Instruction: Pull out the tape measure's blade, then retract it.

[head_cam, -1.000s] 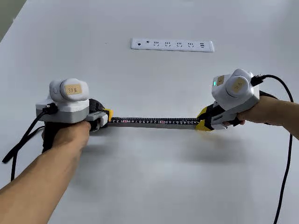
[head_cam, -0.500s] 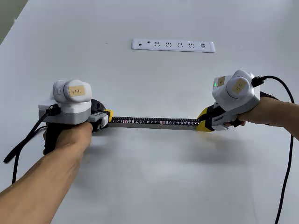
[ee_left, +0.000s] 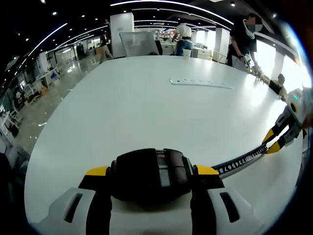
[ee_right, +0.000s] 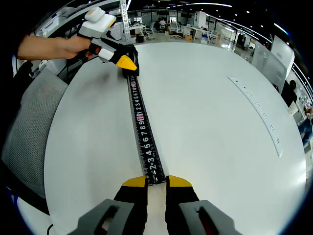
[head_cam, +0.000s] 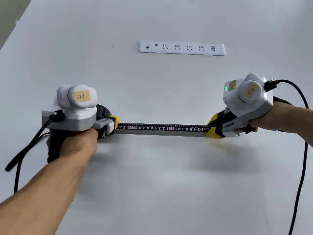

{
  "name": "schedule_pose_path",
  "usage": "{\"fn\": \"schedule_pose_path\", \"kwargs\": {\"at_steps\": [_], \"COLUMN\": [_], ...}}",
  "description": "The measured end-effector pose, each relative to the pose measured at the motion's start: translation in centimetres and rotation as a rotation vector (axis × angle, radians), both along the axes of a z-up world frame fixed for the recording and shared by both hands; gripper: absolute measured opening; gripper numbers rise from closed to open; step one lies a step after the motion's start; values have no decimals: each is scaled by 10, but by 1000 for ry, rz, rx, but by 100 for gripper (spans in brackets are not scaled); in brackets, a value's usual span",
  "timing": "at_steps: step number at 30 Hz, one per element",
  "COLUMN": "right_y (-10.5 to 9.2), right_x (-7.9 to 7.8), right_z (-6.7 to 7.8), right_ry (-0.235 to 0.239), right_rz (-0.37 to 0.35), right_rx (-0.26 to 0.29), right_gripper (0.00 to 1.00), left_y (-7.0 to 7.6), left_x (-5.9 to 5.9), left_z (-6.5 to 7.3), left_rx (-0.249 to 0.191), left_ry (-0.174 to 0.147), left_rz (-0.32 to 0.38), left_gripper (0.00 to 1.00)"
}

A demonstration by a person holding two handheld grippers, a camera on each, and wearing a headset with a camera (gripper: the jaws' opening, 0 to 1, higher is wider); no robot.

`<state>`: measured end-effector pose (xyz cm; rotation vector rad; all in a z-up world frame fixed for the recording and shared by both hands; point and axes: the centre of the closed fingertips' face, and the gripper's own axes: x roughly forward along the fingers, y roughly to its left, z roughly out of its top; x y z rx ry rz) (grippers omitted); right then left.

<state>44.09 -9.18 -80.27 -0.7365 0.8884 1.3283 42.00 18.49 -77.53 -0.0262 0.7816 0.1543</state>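
Observation:
A black tape measure case [head_cam: 102,117] is held just above the white table, and my left gripper [head_cam: 111,124] is shut on it. In the left gripper view the case [ee_left: 151,188] sits between the yellow-tipped jaws of the left gripper [ee_left: 151,171]. The dark numbered blade [head_cam: 161,128] runs out straight to the right. My right gripper [head_cam: 211,129] is shut on its end. The right gripper view has the right gripper [ee_right: 155,182] pinching the blade [ee_right: 142,125] at its tip, with the case [ee_right: 128,55] far up the strip.
A white power strip [head_cam: 182,48] lies flat at the back of the white table [head_cam: 161,186]. Black cables [head_cam: 298,161] trail off both grippers. A grey mesh chair [ee_right: 27,127] stands beside the table edge. People stand far off in the room.
My left gripper has shifted slightly right and rolled a little. The blade's span between the grippers looks nearly the same, and the right gripper has hardly moved.

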Motion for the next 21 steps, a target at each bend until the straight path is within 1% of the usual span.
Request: {"fn": "schedule_pose_path", "kwargs": {"at_steps": [21], "right_y": [1], "right_x": [-1], "right_z": [4], "right_ry": [-4], "right_rz": [1], "right_rx": [-4], "right_gripper": [9], "left_y": [1], "left_x": [-1], "left_z": [-1], "left_rx": [-3], "left_ry": [0], "left_rz": [-4], "left_gripper": [61]}}
